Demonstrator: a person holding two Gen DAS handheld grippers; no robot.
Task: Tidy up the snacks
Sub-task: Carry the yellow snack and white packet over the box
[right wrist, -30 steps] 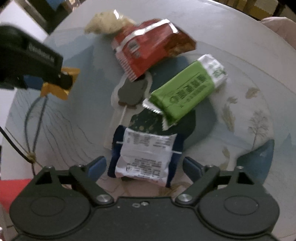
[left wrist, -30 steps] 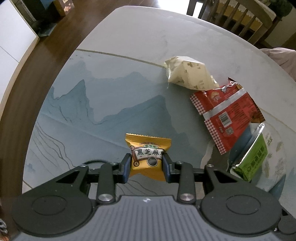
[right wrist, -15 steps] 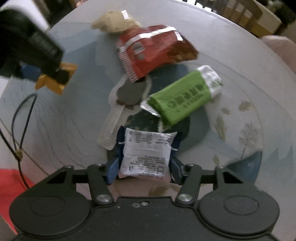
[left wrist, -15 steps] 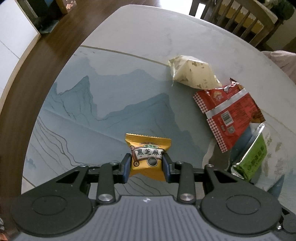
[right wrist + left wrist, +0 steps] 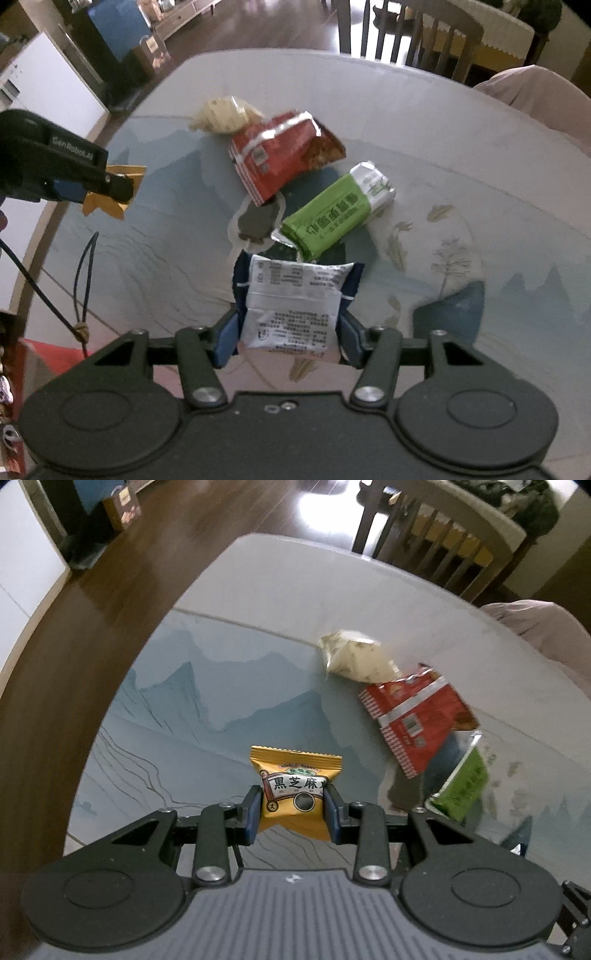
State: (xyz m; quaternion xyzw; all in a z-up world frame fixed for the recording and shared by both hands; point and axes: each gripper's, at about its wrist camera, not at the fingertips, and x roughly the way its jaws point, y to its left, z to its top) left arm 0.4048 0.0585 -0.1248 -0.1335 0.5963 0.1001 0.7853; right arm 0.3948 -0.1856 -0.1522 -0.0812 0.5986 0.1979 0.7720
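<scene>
My left gripper [image 5: 293, 808] is shut on a small orange snack packet [image 5: 295, 786] with black characters, held above the painted table mat [image 5: 207, 709]. In the right wrist view that gripper [image 5: 118, 190] sits at the far left with the orange packet [image 5: 122, 173] in its jaws. My right gripper [image 5: 288, 332] is shut on a white and navy snack packet [image 5: 293, 306], lifted off the table. On the table lie a red packet [image 5: 280, 155], a green packet [image 5: 332, 214] and a beige packet [image 5: 225, 114].
The round table's edge [image 5: 207, 572] curves along the left above dark wood floor. Wooden chairs [image 5: 436, 542] stand behind the table. A black cable [image 5: 81, 280] hangs at the left in the right wrist view. A pink cushion [image 5: 535, 92] sits at the far right.
The right gripper closed onto the white and navy packet and lifted it. The left gripper rose with the orange packet; the table looks farther away in both views.
</scene>
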